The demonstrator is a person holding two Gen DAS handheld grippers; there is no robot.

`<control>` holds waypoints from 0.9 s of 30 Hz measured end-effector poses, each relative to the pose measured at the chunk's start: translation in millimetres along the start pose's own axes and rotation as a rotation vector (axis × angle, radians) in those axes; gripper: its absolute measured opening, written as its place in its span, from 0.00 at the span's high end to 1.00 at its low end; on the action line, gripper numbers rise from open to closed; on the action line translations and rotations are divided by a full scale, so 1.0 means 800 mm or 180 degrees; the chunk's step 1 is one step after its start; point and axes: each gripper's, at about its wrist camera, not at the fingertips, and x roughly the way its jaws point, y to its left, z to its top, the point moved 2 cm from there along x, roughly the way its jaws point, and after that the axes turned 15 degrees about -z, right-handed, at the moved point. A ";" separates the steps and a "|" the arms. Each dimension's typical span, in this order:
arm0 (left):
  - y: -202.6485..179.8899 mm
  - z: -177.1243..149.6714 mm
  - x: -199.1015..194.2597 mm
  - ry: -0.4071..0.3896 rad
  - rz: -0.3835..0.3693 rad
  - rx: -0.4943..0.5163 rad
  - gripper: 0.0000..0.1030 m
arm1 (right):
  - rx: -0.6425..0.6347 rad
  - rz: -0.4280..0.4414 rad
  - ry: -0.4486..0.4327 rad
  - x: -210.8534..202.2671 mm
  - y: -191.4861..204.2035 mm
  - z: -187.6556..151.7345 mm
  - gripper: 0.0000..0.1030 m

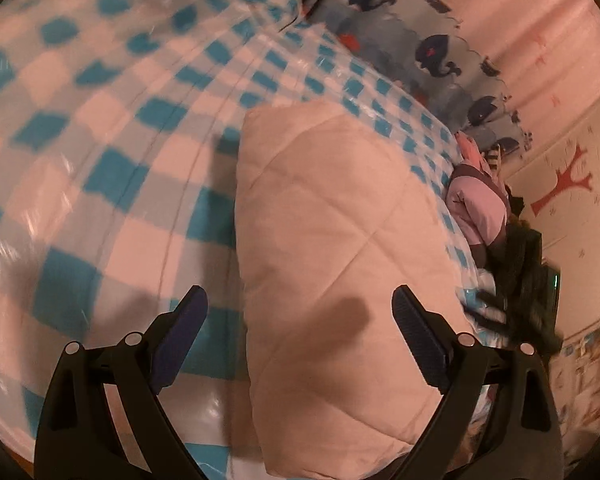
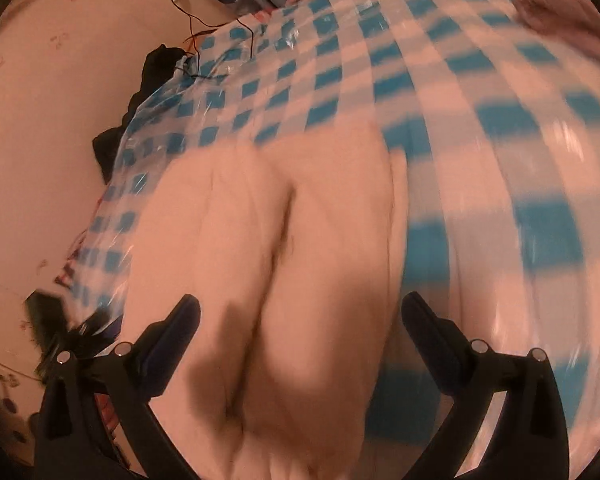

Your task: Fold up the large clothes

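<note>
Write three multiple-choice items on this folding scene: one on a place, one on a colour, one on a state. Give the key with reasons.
1. The folded pink quilted garment lies on:
A. a bare floor
B. a checked cover
C. a chair

2. The checked cover is:
A. blue and white
B. red and black
C. plain green

3. The left gripper is:
A. shut on the garment
B. open
C. out of view

Key: B, checks surround the garment; A, blue squares alternate with white; B, its jaws stand wide apart, holding nothing, as do those of the right gripper.

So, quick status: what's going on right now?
Both tongs, left and right, open, empty. Pink quilted garment lies folded on checkered cover. Nothing blocking it.
</note>
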 end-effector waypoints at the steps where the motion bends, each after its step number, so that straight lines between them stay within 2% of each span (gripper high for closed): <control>1: 0.002 -0.005 0.011 0.0074 -0.0033 -0.0026 0.13 | 0.0050 0.0031 0.0108 0.013 -0.004 -0.014 0.06; 3: -0.002 -0.017 0.039 0.0223 -0.0097 -0.0027 0.13 | 0.0170 0.0146 0.0363 0.053 -0.010 -0.036 0.06; 6: -0.026 -0.018 0.047 0.0249 0.0110 0.0132 0.12 | 0.0257 0.0209 0.0356 0.053 -0.018 -0.035 0.07; 9: -0.047 -0.019 0.033 0.0183 0.0217 0.0305 0.13 | 0.0167 0.0048 0.0019 0.008 -0.016 -0.030 0.07; 11: -0.060 -0.024 0.023 0.0119 0.0323 0.0527 0.13 | 0.0089 0.0259 -0.0291 -0.032 -0.010 -0.037 0.07; 12: -0.065 -0.026 0.020 0.0100 0.0379 0.0592 0.13 | 0.0016 0.0271 -0.0344 -0.040 -0.005 -0.044 0.07; 13: -0.068 -0.028 0.018 0.0095 0.0400 0.0618 0.13 | -0.0098 0.0217 -0.0308 -0.038 0.000 -0.051 0.07; 15: -0.072 -0.033 0.015 0.0136 0.0415 0.0648 0.13 | -0.0414 -0.0151 0.0128 0.005 0.010 -0.078 0.07; 16: -0.075 -0.039 0.017 0.0186 0.0456 0.0680 0.13 | -0.0426 -0.0149 0.0238 0.021 0.007 -0.085 0.06; 19: -0.088 -0.054 0.007 0.0205 0.0550 0.0841 0.13 | -0.0354 -0.0143 0.0220 0.012 -0.004 -0.088 0.07; 22: -0.100 -0.063 -0.004 0.0194 0.0627 0.1020 0.12 | -0.0483 -0.0382 -0.0165 -0.036 0.006 -0.082 0.07; 24: -0.103 -0.065 -0.007 0.0204 0.0662 0.1074 0.12 | -0.0515 -0.0382 -0.0459 -0.067 0.018 -0.072 0.07; 27: -0.101 -0.065 -0.006 0.0209 0.0639 0.1032 0.12 | -0.0578 -0.0404 -0.0667 -0.081 0.039 -0.033 0.07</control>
